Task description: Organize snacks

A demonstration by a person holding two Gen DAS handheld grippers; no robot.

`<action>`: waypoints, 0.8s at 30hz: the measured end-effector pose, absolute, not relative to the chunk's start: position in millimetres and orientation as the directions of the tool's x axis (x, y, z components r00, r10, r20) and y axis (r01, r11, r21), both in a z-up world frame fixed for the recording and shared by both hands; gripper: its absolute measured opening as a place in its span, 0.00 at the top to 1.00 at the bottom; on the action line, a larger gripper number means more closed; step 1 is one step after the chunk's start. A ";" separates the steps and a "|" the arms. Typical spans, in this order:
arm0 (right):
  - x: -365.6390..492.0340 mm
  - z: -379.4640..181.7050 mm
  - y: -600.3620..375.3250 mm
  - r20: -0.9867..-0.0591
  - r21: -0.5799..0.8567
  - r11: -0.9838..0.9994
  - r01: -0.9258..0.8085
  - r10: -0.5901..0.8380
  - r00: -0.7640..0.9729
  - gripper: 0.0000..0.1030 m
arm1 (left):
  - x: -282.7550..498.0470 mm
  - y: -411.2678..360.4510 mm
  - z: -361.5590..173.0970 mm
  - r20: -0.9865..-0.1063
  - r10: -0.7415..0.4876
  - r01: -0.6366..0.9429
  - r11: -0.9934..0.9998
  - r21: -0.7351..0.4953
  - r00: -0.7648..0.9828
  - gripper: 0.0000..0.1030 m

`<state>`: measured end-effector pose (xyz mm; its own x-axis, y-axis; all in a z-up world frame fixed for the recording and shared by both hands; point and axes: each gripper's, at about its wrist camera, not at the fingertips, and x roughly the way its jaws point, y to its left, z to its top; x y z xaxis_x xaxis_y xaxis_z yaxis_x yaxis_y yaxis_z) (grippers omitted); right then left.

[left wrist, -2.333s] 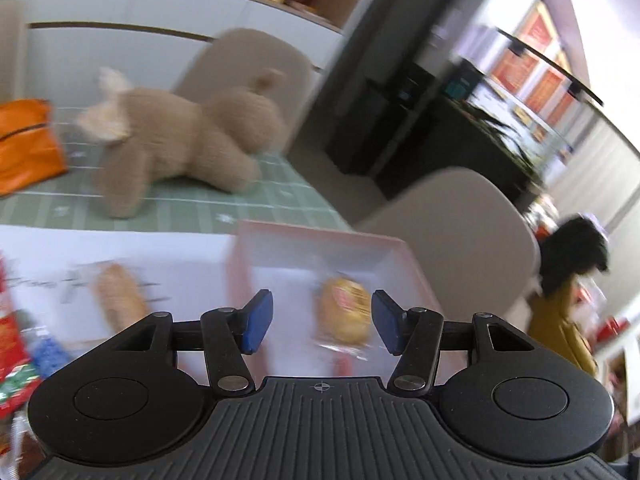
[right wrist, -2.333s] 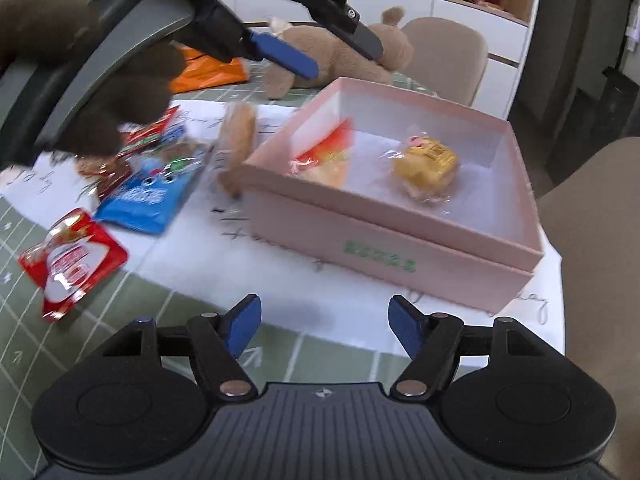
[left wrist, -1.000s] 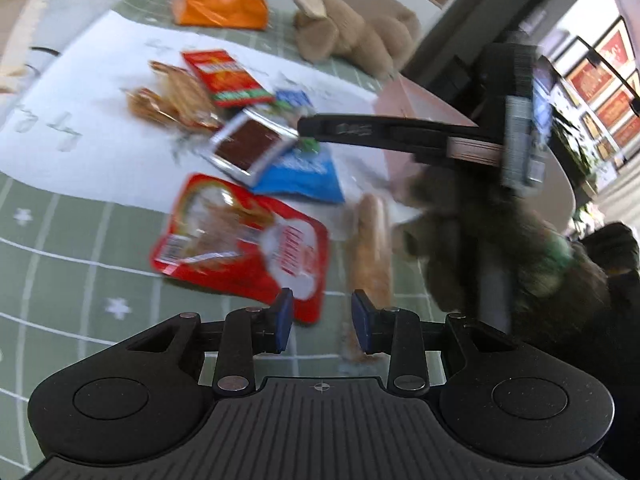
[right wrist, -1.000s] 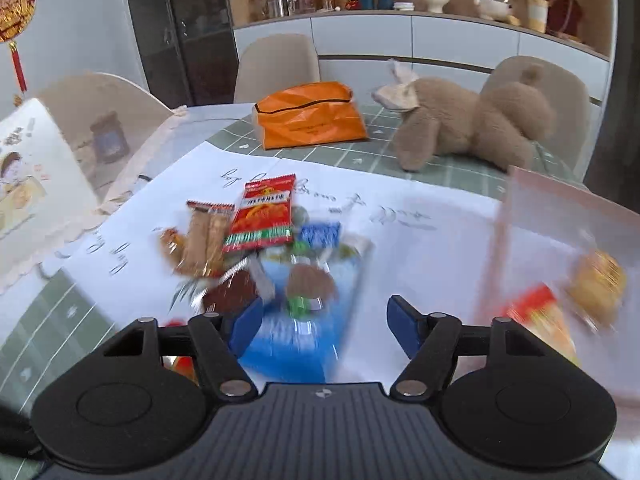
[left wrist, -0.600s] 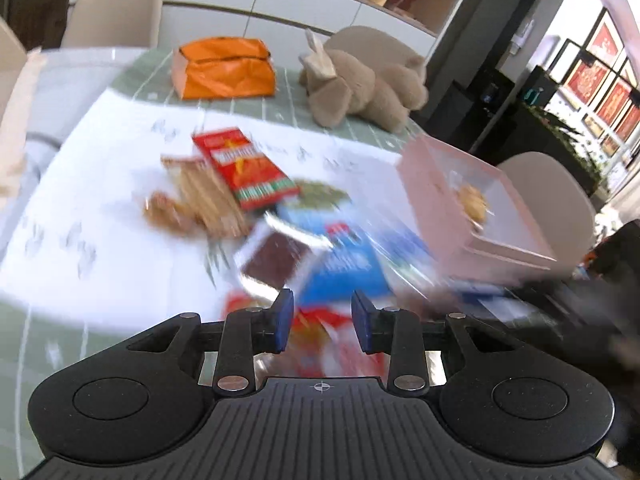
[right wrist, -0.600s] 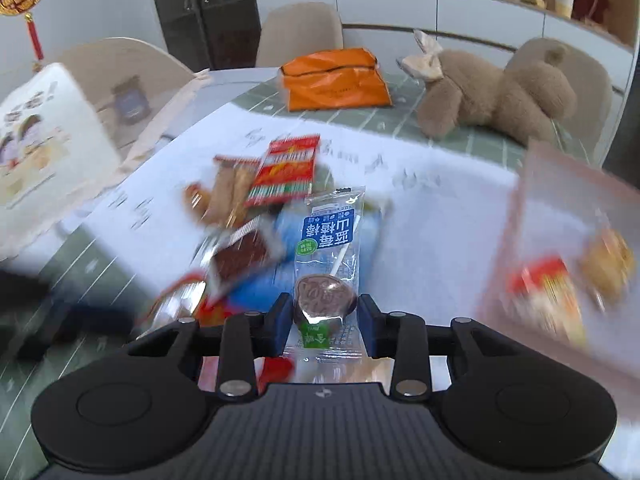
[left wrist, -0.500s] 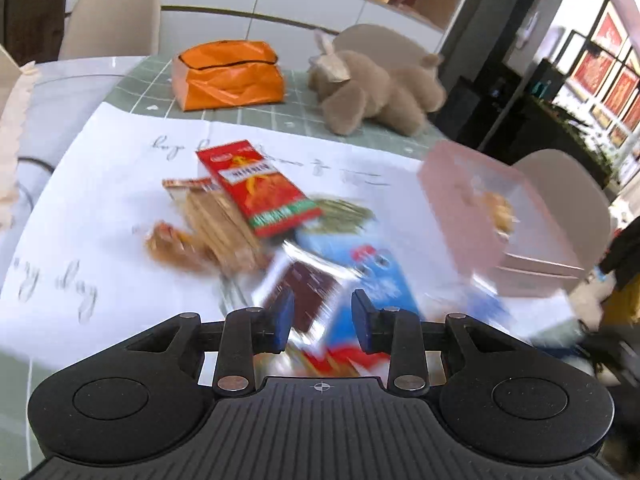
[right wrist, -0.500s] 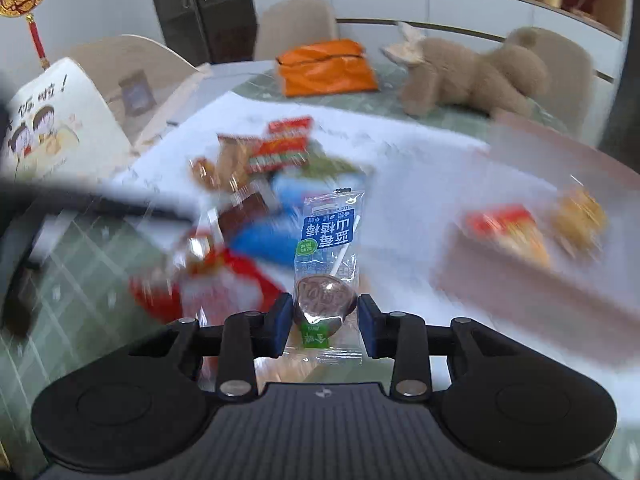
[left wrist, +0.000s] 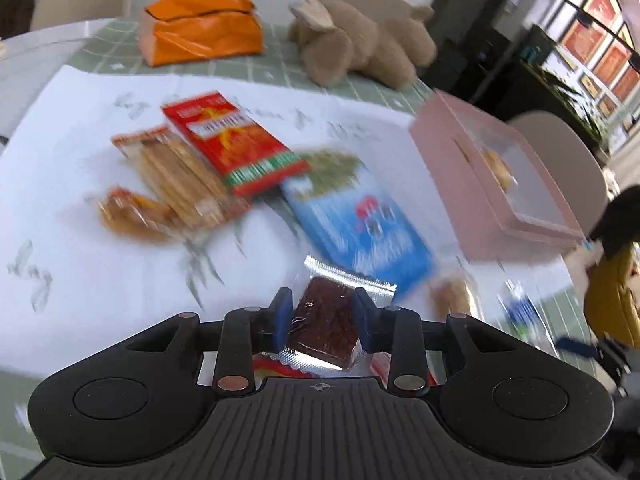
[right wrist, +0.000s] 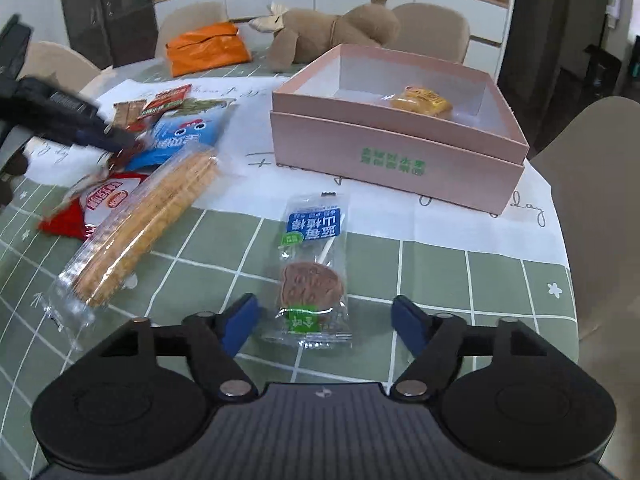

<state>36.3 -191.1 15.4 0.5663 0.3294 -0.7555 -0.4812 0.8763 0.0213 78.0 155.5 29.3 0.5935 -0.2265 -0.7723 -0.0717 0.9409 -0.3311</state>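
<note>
Our left claw [left wrist: 322, 322] is clamped on a dark brown snack bar in a clear wrapper [left wrist: 325, 330], lifted above the pile of packets: blue pack [left wrist: 360, 224], red pack [left wrist: 232, 142], cracker sticks [left wrist: 180, 176]. Our right claw [right wrist: 324, 326] has its jaws opening, pads clear of the lollipop packet [right wrist: 312, 268], which lies flat on the green checked tabletop [right wrist: 460, 276] between the fingers, near side of the pink box [right wrist: 396, 156]. The box holds a yellow wrapped snack [right wrist: 422, 100]. A long cracker pack [right wrist: 140, 224] lies left of the lollipop. Orange bag [right wrist: 206, 50] and plush toy [right wrist: 332, 32] sit at the far side.
</note>
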 end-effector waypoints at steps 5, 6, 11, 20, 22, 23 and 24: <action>33.1 10.9 -187.2 -0.731 0.021 0.885 -0.465 0.331 0.596 0.16 | 57.9 121.1 30.8 -0.776 -0.245 -0.036 0.945 -0.325 0.582 0.63; 32.2 10.4 -187.3 -0.727 0.021 0.885 -0.465 0.333 0.600 0.15 | 55.8 113.1 32.0 -0.782 -0.235 -0.025 0.952 -0.304 0.577 0.63; 32.2 7.2 -190.7 -0.702 0.024 0.880 -0.475 0.353 0.618 0.12 | 42.9 87.3 44.0 -0.804 -0.156 0.027 0.985 -0.171 0.574 0.63; 30.2 4.8 -193.9 -0.686 0.029 0.882 -0.471 0.360 0.633 0.08 | 12.3 78.5 48.0 -0.840 -0.053 0.090 0.996 -0.005 0.540 0.53; 30.5 4.8 -194.1 -0.685 0.029 0.882 -0.470 0.360 0.633 0.07 | 10.9 89.7 47.9 -0.850 -0.035 0.048 0.999 -0.012 0.525 0.46; 30.7 4.6 -193.9 -0.685 0.029 0.883 -0.469 0.359 0.634 0.07 | 10.4 94.4 47.8 -0.854 -0.016 0.030 1.000 -0.001 0.520 0.41; 30.5 4.3 -193.7 -0.685 0.028 0.884 -0.468 0.358 0.634 0.06 | 9.7 100.5 47.8 -0.857 0.006 0.010 1.000 0.013 0.516 0.41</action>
